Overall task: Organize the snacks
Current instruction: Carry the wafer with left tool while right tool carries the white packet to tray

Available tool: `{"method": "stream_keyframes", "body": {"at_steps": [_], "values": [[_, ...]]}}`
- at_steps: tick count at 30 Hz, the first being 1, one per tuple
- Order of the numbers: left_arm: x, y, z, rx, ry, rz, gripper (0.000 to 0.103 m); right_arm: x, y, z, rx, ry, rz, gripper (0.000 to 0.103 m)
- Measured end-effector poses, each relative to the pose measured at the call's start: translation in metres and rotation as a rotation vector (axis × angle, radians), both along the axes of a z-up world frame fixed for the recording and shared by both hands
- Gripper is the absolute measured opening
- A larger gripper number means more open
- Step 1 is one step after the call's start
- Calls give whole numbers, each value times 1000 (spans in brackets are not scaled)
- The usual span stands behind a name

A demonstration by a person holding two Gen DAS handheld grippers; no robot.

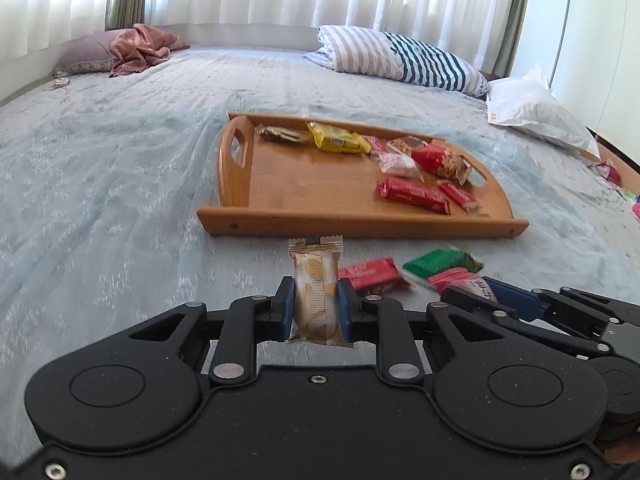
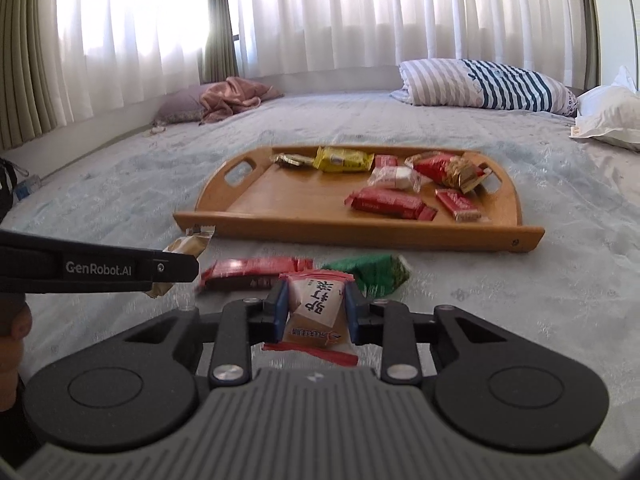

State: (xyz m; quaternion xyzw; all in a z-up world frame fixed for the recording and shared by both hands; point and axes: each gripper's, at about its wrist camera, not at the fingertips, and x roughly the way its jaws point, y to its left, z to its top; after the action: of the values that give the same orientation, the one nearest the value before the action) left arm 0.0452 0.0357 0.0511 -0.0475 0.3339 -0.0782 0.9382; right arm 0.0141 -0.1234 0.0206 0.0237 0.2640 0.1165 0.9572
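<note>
My left gripper (image 1: 316,300) is shut on a beige biscuit packet (image 1: 315,280), held just short of the wooden tray (image 1: 304,196). My right gripper (image 2: 314,308) is shut on a white-and-red snack packet (image 2: 316,312) with printed characters. The left gripper shows at the left of the right wrist view, its black finger (image 2: 120,268) covering part of the biscuit packet (image 2: 188,246). The tray (image 2: 280,204) holds several snacks: a yellow packet (image 1: 338,138), red bars (image 1: 412,194) and a red peanut bag (image 1: 440,162). A red bar (image 2: 256,272) and a green packet (image 2: 372,272) lie on the bed before the tray.
The pale blue bedspread (image 1: 120,184) surrounds the tray. A striped pillow (image 1: 404,58) and a white pillow (image 1: 532,112) lie at the back right; a mauve pillow with pink cloth (image 1: 132,48) lies at the back left. Curtains hang behind. More packets (image 1: 610,172) sit on the floor beyond the bed's right edge.
</note>
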Motion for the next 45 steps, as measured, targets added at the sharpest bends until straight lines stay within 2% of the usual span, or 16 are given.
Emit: {"method": "stream_keyframes", "body": {"at_steps": [7,17,20,23,32,45], "values": [[34,8,20,-3,-38,5,21,28,-5,23,31,-64,-26,33],[105,17,38,-65,-41,-5,21,93,-8,40,98,-150,-66,33],[131,19,34,-79,-20,-2,21,116,-7,37,115,-137,-75,33],[158,19,24,-52,-1,22,21,140,-7,30,125,-119,-83,33],[220,17,-7,-25,81,44,21,203,1,2,109,-2,-84,33],[252,15,-25,-8,99,56,21,233,17,-14,68,54,-88,33]]}}
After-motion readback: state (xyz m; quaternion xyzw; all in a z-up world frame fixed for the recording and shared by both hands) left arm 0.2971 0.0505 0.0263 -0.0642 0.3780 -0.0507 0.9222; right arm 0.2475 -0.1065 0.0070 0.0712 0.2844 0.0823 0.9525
